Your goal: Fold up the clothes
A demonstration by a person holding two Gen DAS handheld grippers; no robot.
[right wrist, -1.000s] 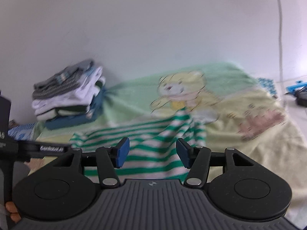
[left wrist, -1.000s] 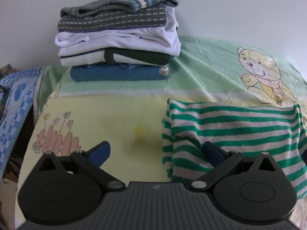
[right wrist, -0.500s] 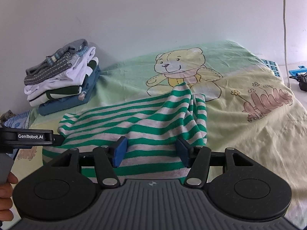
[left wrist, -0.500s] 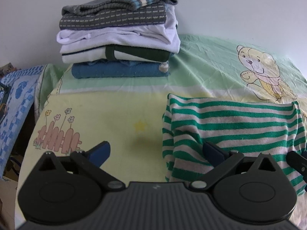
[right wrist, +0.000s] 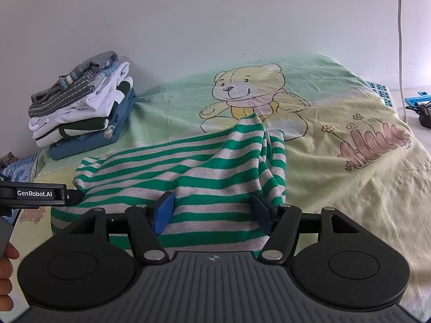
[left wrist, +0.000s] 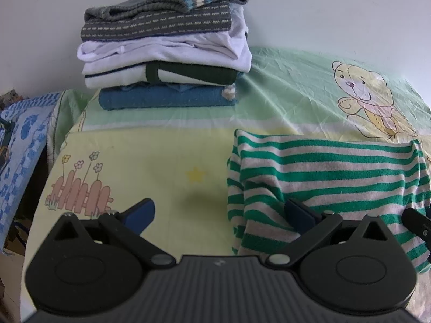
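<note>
Green-and-grey striped cloth is what we have before us: a striped garment (right wrist: 188,172) lying partly folded on the bed (right wrist: 350,196), over the yellow part of a printed sheet and close to the bed's near edge. One end of it rises in a loose peak (right wrist: 253,123) that overlaps the teddy bear print (right wrist: 247,94) near the middle of the sheet; the other end lies flatter, toward the side where the folded pile stands.

Our right gripper (right wrist: 212,212) hangs low over the garment's near edge. Its blue fingers (right wrist: 163,212) are spread, and they have just been opening wider; striped cloth shows in the gap between them, but the pads do not press on it.

Our left gripper (left wrist: 218,215) sits at the garment's other end, fingers spread wide. The left-hand finger (left wrist: 141,212) is over bare yellow sheet beside a fence-and-flowers print (left wrist: 78,193); the right-hand finger (left wrist: 299,214) lies against the striped cloth's edge, and nothing is pinched. In the right wrist view a hand (right wrist: 5,269) shows at the left border, below that gripper's black body.

At the far corner of the bed, against the white wall (right wrist: 215,13), a stack of folded clothes (left wrist: 167,48) stands well apart from the garment: blue at the bottom, white layers in the middle, grey knit on top.
</note>
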